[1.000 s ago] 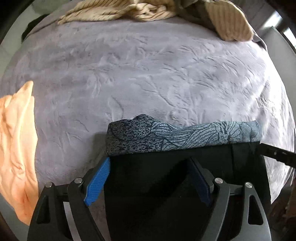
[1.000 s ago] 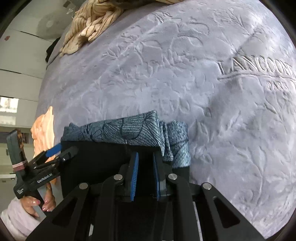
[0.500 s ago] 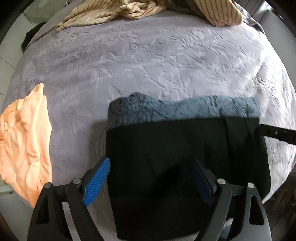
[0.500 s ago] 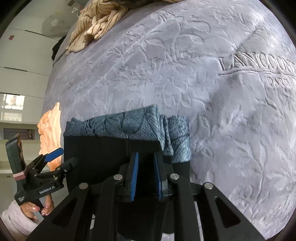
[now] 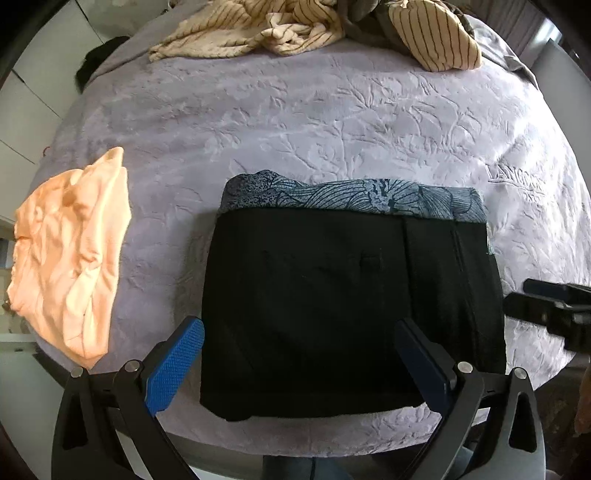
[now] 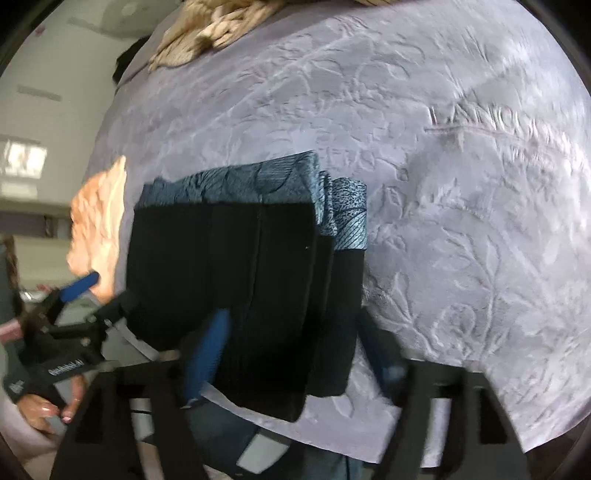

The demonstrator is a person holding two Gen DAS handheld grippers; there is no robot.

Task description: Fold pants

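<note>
The black pants point(image 5: 343, 302) lie folded into a flat rectangle near the bed's front edge. They rest on a blue leaf-patterned folded cloth point(image 5: 351, 199) that shows along their far side. My left gripper point(image 5: 299, 354) hovers above the pants' near left part, jaws wide open with nothing gripped. In the right wrist view the pants point(image 6: 236, 295) and the patterned cloth point(image 6: 280, 181) lie below my right gripper point(image 6: 293, 350). Its jaws are opening, blurred, with the pants' near edge seen between them but no pad pressing. The left gripper point(image 6: 74, 306) shows there at the left, held by a hand point(image 6: 48, 406).
A lilac-grey embossed bed cover point(image 5: 332, 110) fills both views. A crumpled orange garment point(image 5: 70, 251) lies at the left edge. Beige striped clothes point(image 5: 295, 26) are heaped at the far side. The right gripper's body point(image 5: 554, 306) juts in from the right.
The right gripper, earlier shut on the pants' edge, has let go and spread its jaws. The left gripper opened wider and pulled up and back, so more of the bed shows.
</note>
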